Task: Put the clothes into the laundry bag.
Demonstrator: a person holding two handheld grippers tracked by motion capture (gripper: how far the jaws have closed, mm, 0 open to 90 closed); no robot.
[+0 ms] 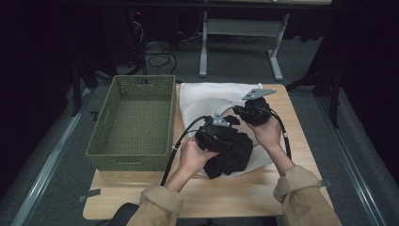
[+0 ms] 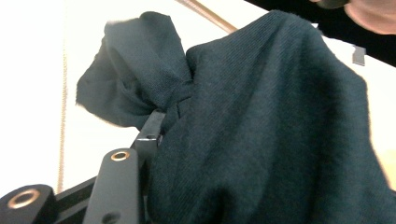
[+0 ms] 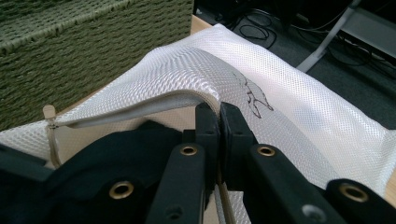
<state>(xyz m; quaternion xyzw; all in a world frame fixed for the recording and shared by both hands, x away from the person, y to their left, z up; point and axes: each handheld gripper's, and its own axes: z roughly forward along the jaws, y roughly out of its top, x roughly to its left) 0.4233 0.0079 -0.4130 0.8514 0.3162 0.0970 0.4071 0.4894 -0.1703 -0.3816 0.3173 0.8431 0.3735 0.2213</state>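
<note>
Two grippers, both busy over the white mesh bag [image 1: 207, 96] at the middle of the counter [image 1: 244, 193]. Your right gripper [image 1: 244, 109] has its jaws pressed together on the rim of the bag's opening; in the right gripper view [image 3: 219, 122] you can see that white edge pinched between them and lifted into an arch, with the mesh sloping away behind it. Your left gripper [image 1: 225, 126] carries the dark cloth [image 1: 230, 150]. In the left gripper view the jaws [image 2: 161, 122] sit partly closed with a knot of that cloth [image 2: 261, 116] bunched between them, and the rest of the fabric drapes over the nearer jaw, so you're gripping it, though the far jaw is buried and I can't quite see its pad. From above, the cloth hangs in a heap under your left hand [image 1: 193, 157], lying on the near part of the bag, just beside the raised rim. A dark fold of it shows under the arch in the right gripper view [image 3: 140, 140]. Off to your left stands the green basket [image 1: 134, 120], just beside the bag.
</note>
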